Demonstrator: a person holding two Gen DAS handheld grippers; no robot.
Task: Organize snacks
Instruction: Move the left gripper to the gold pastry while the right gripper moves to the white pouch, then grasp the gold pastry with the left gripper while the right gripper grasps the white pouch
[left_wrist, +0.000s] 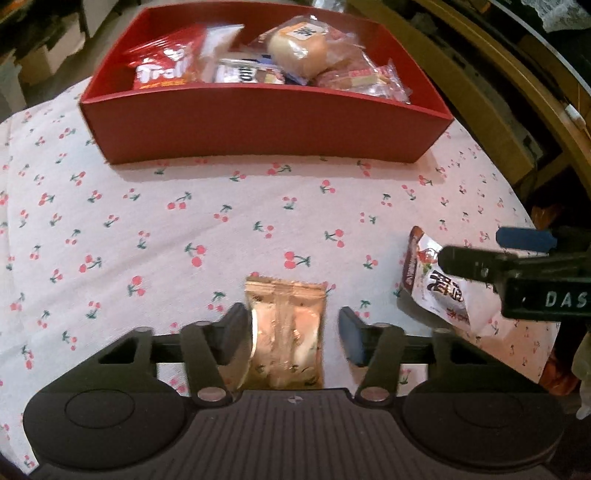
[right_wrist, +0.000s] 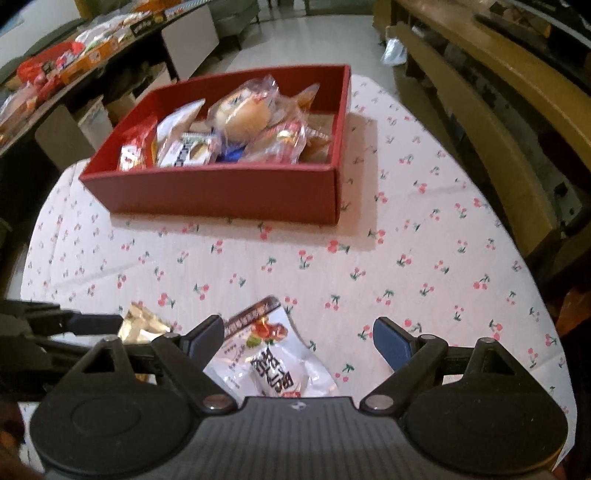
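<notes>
Lying between left gripper (left_wrist: 291, 328) jaws: 1 gold pack (left_wrist: 286, 336), long axis pointing to box; left pad touches, right doesn't, so not gripped. Right gripper (right_wrist: 299, 338) wide open over 1 white pack (right_wrist: 273, 354), angled. Red box (left_wrist: 258, 129) farther w/ ~6 snacks.

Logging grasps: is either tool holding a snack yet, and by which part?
Neither yet. The left tool straddles the gold packet, the right tool the white packet; neither is clamped.
</notes>
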